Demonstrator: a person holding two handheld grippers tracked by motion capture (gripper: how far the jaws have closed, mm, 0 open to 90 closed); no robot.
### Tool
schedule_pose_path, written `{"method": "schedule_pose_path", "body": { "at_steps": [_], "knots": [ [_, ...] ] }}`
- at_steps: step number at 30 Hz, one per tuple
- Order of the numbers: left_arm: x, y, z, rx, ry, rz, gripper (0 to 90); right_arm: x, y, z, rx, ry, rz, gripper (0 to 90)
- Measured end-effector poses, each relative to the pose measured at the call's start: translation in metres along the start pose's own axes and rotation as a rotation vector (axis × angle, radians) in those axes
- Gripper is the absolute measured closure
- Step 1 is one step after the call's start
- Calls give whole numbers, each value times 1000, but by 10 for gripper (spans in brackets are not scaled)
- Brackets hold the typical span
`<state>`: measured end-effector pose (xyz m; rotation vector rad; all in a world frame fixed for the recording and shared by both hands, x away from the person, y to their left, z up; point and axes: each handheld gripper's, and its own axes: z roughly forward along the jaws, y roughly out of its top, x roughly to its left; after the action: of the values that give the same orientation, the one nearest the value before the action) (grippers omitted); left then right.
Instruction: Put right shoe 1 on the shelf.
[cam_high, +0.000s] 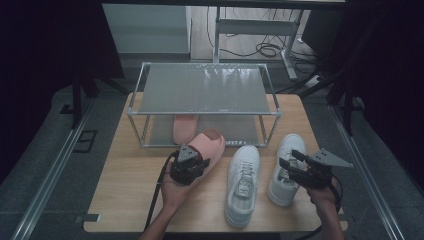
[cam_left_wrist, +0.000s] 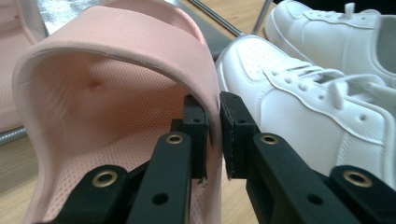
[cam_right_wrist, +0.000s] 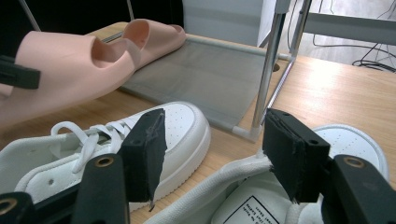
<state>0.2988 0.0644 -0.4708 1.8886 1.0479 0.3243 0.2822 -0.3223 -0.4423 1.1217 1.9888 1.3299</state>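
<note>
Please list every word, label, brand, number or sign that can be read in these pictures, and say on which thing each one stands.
No text can be read.
White label inside the right sneaker, seen in the right gripper view: black print, too blurred to read.
Tongue label of the left sneaker, seen in the high view: too small to read.
Small dark marks on the front rail of the rack: too small to read.
Pink slipper: no print visible.

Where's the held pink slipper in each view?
High view: the pink slipper sits left of centre, at the shoe rack's front edge, in the left tongs.
Left gripper view: it covers the left half, its strap edge pinched between the jaws.
Right gripper view: top left, lifted above the wood.
Shared landmark: the near white sneaker beside it.
</note>
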Motion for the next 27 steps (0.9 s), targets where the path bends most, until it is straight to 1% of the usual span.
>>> {"method": "schedule_pose_path", "body": {
  "at_steps": [6, 11, 15, 18, 21, 22, 23, 26, 27],
  "knots": [
    [4, 9, 10, -8, 9, -20, 826, 1, -1, 2, 4, 4, 0, 405],
    [7, 16, 22, -7, 26, -33, 830, 2, -1, 3, 10, 8, 0, 405],
    [8, 20, 35, -16, 57, -51, 832, 1, -2, 4, 10, 16, 7, 405],
    [5, 23, 49, -8, 87, -41, 832, 2, -2, 4, 10, 15, 2, 405],
    [4, 27, 64, -6, 107, -46, 831, 3, -1, 4, 8, 14, -1, 405],
    [4, 29, 70, -8, 123, -49, 831, 3, -1, 3, 8, 14, -1, 405],
    [5, 30, 73, -12, 132, -55, 832, 3, -1, 3, 9, 13, -1, 405],
    [10, 34, 89, -2, 151, -102, 831, 3, -2, 4, 12, 13, -1, 405],
    [11, 35, 92, -4, 156, -111, 831, 2, -2, 4, 13, 12, -2, 405]
  ]
}}
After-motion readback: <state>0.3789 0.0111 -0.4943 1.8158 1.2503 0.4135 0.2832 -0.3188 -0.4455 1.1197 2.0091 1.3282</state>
